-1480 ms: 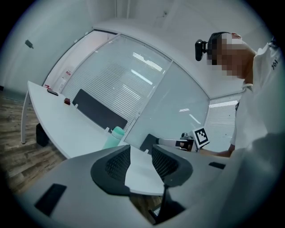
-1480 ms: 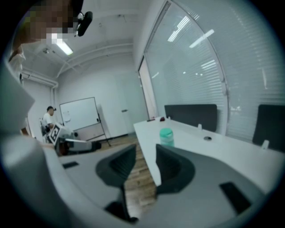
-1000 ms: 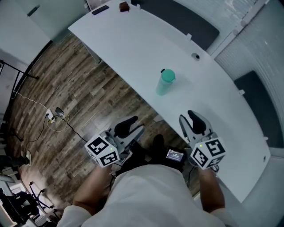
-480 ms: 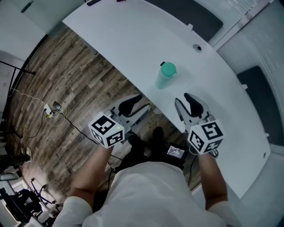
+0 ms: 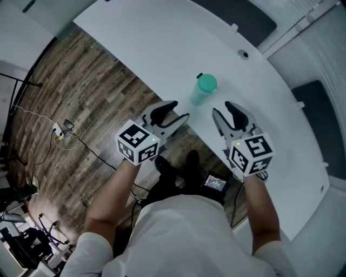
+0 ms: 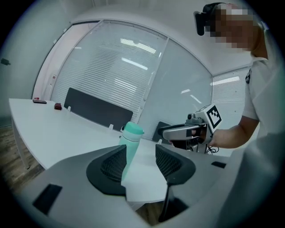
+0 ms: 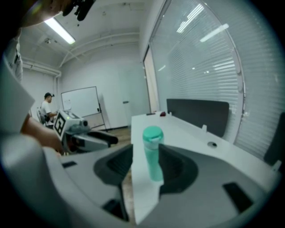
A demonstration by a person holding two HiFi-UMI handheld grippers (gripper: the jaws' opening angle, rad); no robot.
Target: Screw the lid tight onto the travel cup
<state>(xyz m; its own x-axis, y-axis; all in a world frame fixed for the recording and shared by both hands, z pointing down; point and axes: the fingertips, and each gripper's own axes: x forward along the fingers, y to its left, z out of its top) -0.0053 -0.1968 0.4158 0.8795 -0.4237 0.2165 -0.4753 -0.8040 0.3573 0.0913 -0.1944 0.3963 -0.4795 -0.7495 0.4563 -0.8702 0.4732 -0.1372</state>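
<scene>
Jaws of left gripper (image 5: 180,110) and right gripper (image 5: 223,109) just opening, empty; teal travel cup (image 5: 201,94) ahead, untouched

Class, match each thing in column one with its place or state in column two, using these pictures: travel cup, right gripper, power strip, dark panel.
Column one:
1. travel cup
2. right gripper
3. power strip
4. dark panel

Column two:
A. lying on the wood floor
B. standing along the far edge of the table
C. upright on the table, with its lid on
D. held above the table, jaws apart

Pairs: 1-C, 2-D, 3-A, 4-B.

Note: the right gripper's jaws have just been opening. The cup stands ahead of them, not between them.
</scene>
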